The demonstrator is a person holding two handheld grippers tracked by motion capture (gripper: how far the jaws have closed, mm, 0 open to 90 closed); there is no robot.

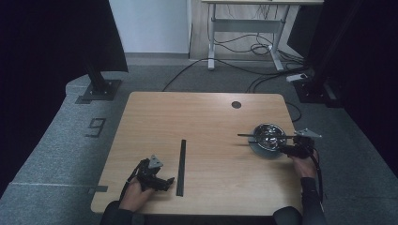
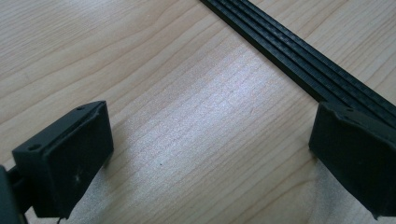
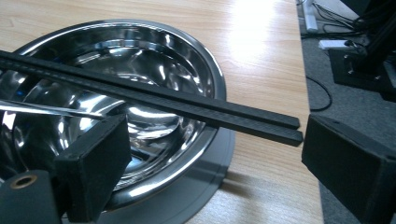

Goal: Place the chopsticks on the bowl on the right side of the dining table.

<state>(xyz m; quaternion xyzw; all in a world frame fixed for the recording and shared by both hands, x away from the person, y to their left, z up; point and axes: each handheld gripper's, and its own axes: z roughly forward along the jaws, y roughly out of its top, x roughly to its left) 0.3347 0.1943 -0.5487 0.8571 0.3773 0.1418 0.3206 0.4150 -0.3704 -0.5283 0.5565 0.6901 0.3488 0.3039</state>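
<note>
Two grippers are in your hands, one at each near corner of the table (image 1: pixel 206 112), and both stand open with nothing between the jaws. Nearest you on the left, your left hand (image 1: pixel 136 194) rests on the wood with the left gripper (image 1: pixel 165 183) lying low and pointing toward the right, its tips just beside the near end of one black strip (image 1: pixel 181 166) that lies flat and runs away from you. In the left gripper view that strip (image 2: pixel 299 56) shows several lengthwise ridges and passes behind the right-hand jaw, which hides its end, so you cannot tell whether jaw and strip touch. On the right, your right hand (image 1: pixel 305 166) holds the right gripper (image 1: pixel 287 151) at the near right edge of one shiny metal bowl (image 1: pixel 269 136), which sits on one grey round plate (image 1: pixel 263 150). Two black chopsticks (image 3: pixel 154 98) lie side by side across the bowl's rim, their ends sticking out past it on the gripper's side, lying between the spread jaws but gripped by neither. The bowl's (image 3: pixel 140 135) left part is cut off in the right gripper view, and a thin bright sliver inside it is too unclear to name. Farther off, one dark round hole (image 1: pixel 236 104) sits near the table's far edge.
</note>
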